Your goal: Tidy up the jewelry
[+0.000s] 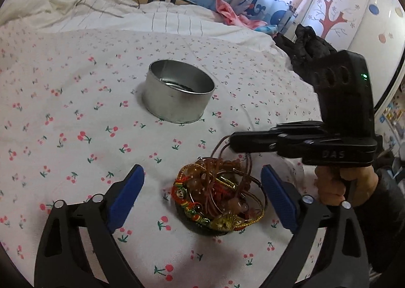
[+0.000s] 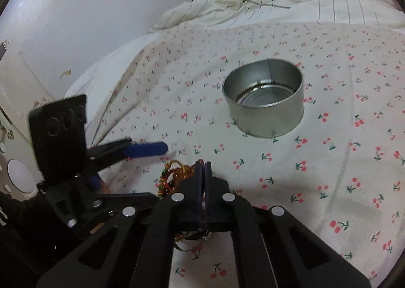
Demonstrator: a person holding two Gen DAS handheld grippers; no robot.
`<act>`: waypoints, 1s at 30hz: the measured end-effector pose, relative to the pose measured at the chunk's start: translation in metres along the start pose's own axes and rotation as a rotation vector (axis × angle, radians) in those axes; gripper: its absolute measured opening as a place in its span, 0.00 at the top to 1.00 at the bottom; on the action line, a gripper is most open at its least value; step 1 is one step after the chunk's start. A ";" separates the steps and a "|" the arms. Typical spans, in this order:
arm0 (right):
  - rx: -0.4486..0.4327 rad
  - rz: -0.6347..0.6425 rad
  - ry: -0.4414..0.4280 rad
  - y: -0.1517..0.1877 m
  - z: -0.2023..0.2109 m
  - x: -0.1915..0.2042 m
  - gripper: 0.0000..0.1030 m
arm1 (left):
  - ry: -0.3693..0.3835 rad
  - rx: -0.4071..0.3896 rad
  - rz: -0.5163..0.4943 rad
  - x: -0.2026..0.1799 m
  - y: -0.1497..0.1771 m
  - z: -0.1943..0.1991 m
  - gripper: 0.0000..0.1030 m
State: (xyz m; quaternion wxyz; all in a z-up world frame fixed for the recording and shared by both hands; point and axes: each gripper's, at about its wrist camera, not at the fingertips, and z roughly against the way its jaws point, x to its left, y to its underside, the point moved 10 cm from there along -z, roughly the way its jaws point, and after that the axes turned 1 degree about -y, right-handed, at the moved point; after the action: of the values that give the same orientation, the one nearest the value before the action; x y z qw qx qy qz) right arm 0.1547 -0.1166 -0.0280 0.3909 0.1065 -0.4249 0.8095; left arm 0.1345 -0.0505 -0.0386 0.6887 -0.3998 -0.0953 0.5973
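Nothing is sitting in the metal tin [image 1: 178,94] yet, so all the sorting is waiting. Left gripper [image 1: 202,195] is angling down, jaws spread either side of the jewelry pile [image 1: 220,199]. Right gripper [image 1: 234,141] is reaching in from the right, jaws pressed together, pinching a brown cord [image 1: 219,145] just above the pile.

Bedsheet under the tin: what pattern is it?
White bedsheet with small red cherries on green stems; clearest in the left wrist view.
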 end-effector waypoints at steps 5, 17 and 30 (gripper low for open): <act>-0.062 -0.030 0.006 -0.011 0.018 -0.005 0.98 | 0.008 -0.004 0.030 0.005 0.000 -0.002 0.24; -0.106 -0.078 0.005 -0.017 0.030 -0.014 0.98 | 0.013 0.001 -0.021 -0.002 0.002 0.000 0.94; -0.279 -0.126 -0.069 -0.041 0.072 -0.015 0.98 | 0.022 -0.077 0.011 0.006 -0.016 0.026 0.95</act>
State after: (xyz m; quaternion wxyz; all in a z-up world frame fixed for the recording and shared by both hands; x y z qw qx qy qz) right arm 0.1834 -0.1669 0.0335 0.4372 0.1052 -0.5390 0.7122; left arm 0.1321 -0.0335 -0.0130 0.6706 -0.4331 -0.1082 0.5925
